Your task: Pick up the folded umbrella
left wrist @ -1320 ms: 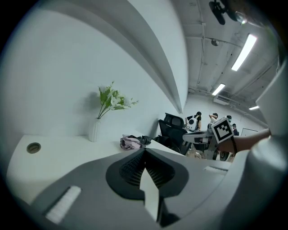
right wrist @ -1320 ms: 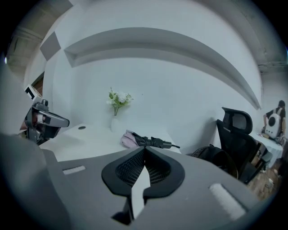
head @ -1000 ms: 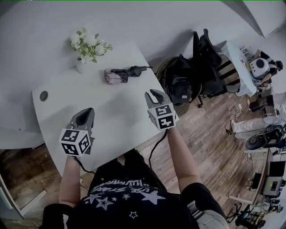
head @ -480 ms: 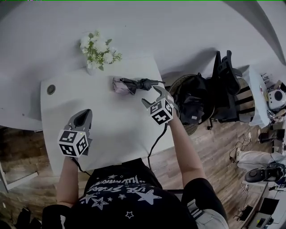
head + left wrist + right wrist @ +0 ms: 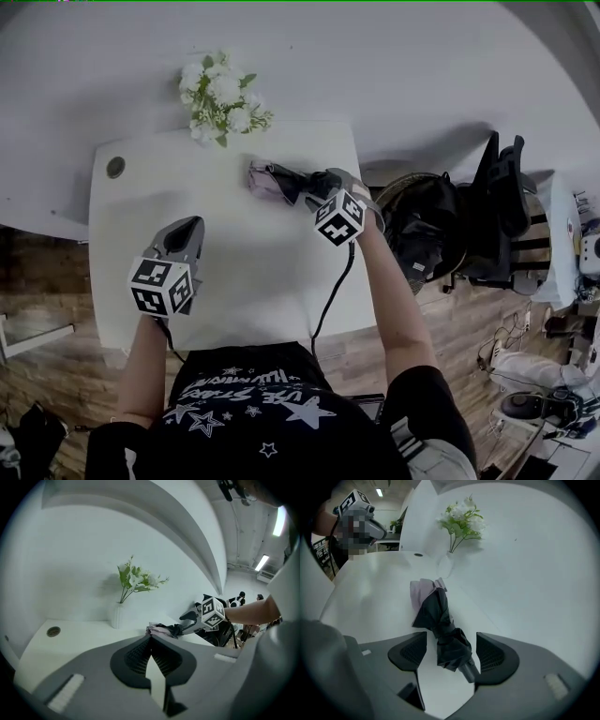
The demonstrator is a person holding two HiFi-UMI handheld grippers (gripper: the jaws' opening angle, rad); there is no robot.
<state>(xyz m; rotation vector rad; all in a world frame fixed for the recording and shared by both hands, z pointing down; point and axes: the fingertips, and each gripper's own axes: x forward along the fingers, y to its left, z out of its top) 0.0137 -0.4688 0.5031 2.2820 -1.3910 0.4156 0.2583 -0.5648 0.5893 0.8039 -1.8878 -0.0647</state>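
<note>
The folded umbrella lies flat on the white surface towards its far edge, just beside the white flowers in their vase; black cloth is bunched at the near end and pale pink cloth shows at the far end. The right tongs point steeply down at it, and their jaws have just been opening. They stand wide apart now, released, with the umbrella's black near end and its short stub between them, a gap showing on either side, so neither pad presses on it. The left tongs hang over the near left part of the surface, well apart from the umbrella, jaws clenched together on nothing. A round hole sits in the surface's far left corner.
</note>
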